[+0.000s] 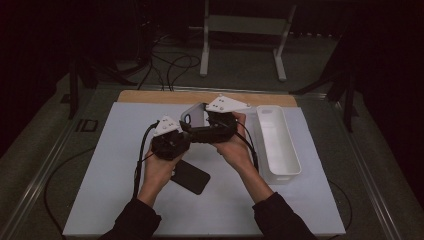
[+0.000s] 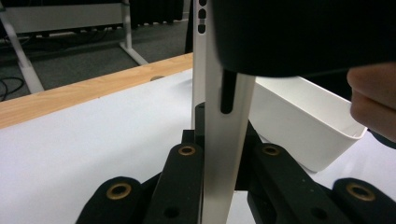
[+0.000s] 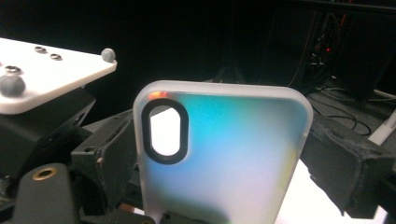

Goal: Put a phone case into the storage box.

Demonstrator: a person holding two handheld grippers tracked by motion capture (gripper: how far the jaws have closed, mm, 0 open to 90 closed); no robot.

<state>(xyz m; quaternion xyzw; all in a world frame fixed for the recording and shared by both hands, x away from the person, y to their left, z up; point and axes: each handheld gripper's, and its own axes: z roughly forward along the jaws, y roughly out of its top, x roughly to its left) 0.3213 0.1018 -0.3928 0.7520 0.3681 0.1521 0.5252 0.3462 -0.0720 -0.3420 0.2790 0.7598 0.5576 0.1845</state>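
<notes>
A frosted translucent phone case (image 3: 233,154) with an oval black-rimmed camera cutout stands upright above the table, between the two grippers (image 1: 192,116). My left gripper (image 1: 196,131) is shut on it. In the left gripper view the case (image 2: 212,70) runs edge-on up from between the left gripper's (image 2: 219,135) jaws. My right gripper (image 1: 209,126) points at the case's flat face from close by. Its one visible jaw stands wide of the case's side, so it is open. A black phone (image 1: 192,177) lies flat on the mat beneath the left hand.
An empty white rectangular bin (image 1: 295,165) sits lengthwise at the right of the white mat (image 1: 115,170), close to the right hand. A wooden strip (image 1: 150,96) edges the far side. Cables and a white stand lie on the floor beyond.
</notes>
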